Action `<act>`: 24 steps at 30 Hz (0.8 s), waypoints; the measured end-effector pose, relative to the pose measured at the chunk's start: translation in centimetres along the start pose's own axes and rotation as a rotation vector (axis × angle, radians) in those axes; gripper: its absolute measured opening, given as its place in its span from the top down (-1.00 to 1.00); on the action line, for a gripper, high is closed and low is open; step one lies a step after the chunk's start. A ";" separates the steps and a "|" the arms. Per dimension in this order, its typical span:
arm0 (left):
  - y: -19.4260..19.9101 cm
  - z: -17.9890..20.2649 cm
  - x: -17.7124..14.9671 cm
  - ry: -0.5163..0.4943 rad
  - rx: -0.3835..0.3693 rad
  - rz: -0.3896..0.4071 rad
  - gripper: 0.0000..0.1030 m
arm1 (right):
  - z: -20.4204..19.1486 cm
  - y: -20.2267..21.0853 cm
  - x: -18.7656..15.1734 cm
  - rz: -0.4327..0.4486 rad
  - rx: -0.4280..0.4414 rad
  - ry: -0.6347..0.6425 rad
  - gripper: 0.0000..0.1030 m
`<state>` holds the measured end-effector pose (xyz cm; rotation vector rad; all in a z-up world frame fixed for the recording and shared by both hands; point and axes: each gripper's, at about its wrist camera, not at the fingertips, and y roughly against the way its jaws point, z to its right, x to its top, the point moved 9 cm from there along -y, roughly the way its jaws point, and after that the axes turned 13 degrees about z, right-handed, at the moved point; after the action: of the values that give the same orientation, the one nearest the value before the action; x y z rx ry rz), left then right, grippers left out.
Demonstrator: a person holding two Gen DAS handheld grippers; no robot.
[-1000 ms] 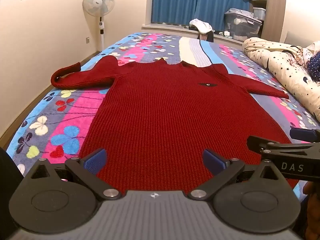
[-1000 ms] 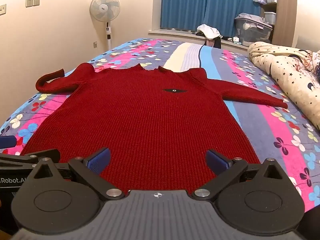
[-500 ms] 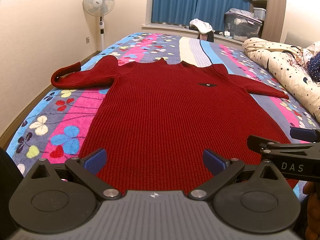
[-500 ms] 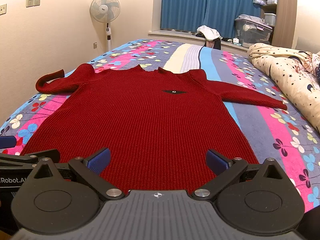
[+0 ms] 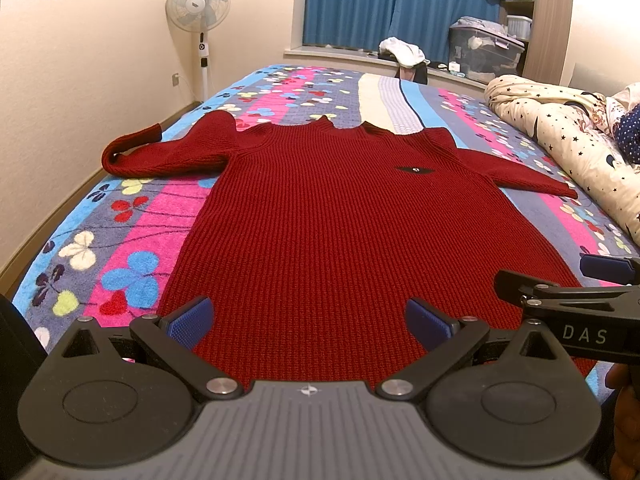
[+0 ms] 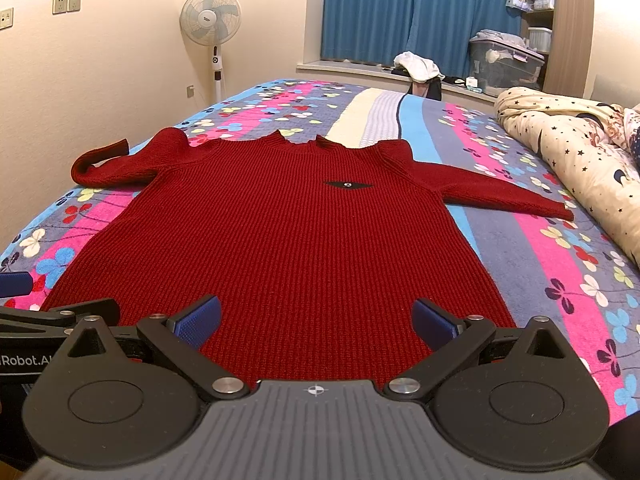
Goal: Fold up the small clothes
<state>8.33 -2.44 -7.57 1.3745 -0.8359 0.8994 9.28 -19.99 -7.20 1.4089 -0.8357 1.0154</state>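
A dark red knitted sweater [image 5: 340,220] lies flat and face up on the bed, collar far from me, hem near me; it also shows in the right wrist view [image 6: 288,240]. Its left sleeve [image 5: 160,152] is bent back on itself; its right sleeve [image 6: 492,192] stretches out straight. A small black patch [image 6: 347,185] sits on the chest. My left gripper [image 5: 308,322] is open and empty, just above the hem. My right gripper [image 6: 316,322] is open and empty over the hem too. Each gripper shows at the edge of the other's view.
The bed has a flowered, striped blanket [image 5: 132,240]. A rolled star-print quilt [image 5: 568,140] lies along the right side. A standing fan [image 5: 199,4] is by the left wall. A window ledge with clothes [image 6: 418,66] and a storage box [image 6: 504,62] lies beyond the bed.
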 end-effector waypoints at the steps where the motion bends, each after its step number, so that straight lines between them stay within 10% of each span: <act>1: 0.0 0.0 0.0 0.001 0.000 0.000 -0.99 | 0.0 0.1 0.0 0.000 0.000 0.000 -0.96; 24: 0.0 -0.1 0.0 0.000 -0.001 0.001 -0.99 | 0.0 0.0 -0.1 0.000 0.001 -0.001 -0.96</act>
<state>8.37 -2.34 -7.54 1.3737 -0.8369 0.8993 9.23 -19.95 -7.31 1.4101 -0.8363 1.0153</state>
